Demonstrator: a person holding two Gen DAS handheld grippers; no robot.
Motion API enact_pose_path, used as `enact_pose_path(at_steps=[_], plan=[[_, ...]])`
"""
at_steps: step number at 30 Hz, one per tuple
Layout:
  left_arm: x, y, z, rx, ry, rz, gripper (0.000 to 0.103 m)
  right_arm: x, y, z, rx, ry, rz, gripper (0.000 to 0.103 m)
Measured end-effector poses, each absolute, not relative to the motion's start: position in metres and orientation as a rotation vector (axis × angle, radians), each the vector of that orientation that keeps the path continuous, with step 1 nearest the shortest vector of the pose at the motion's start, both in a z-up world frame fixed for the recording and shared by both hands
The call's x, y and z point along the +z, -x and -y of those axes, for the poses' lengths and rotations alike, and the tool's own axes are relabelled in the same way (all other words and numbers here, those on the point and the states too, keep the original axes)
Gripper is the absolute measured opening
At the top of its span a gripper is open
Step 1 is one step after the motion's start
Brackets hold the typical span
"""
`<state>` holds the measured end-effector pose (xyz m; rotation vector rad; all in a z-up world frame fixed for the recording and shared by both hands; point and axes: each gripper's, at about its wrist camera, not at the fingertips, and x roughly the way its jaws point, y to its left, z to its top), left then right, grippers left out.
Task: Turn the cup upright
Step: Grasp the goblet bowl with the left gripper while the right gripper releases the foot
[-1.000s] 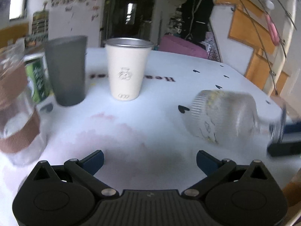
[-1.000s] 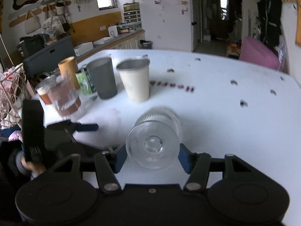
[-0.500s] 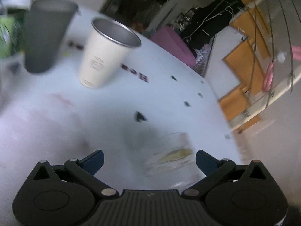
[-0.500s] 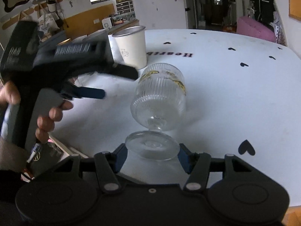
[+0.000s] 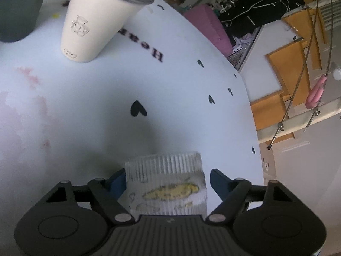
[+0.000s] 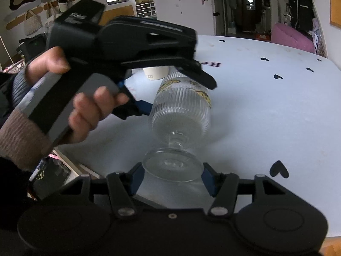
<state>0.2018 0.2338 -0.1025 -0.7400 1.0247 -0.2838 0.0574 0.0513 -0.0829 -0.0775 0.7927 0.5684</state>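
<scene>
A clear ribbed stemmed glass cup [image 6: 181, 104] with yellow print is tilted over the white table, foot toward me. My right gripper [image 6: 171, 176] is shut on its round foot [image 6: 172, 166]. My left gripper [image 5: 167, 180] comes from above and straddles the cup's bowl [image 5: 166, 183]; its jaws stand open, the left blue finger [image 5: 116, 181] near the glass, the right one [image 5: 219, 183] apart. In the right wrist view the left gripper [image 6: 177, 91] and the hand holding it hang over the bowl.
A cream cup [image 5: 93, 19] with a metal rim stands upright at the back left, a grey cup [image 5: 17, 6] beside it. The white table [image 5: 85, 111] has black heart marks, and its edge curves on the right. A pink cushion [image 6: 292, 38] lies beyond.
The right gripper has kept hold of the foot while the cup tipped from lying flat. The left gripper swung over from the side and now straddles the bowl from above.
</scene>
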Motion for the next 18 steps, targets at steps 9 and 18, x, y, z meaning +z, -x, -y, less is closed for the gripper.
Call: enact_pose_path(at_steps=[9,18], plan=[[-0.087,-0.177,-0.238,-0.294,0.646,-0.919,0.074,-0.084,-0.056,-0.056,0.61,0.099,-0.802,0.059],[-0.04,-0.124,-0.233,-0.286,0.335,-0.679,0.073,-0.09,-0.062,-0.085,0.653,0.171,-0.775,0.06]])
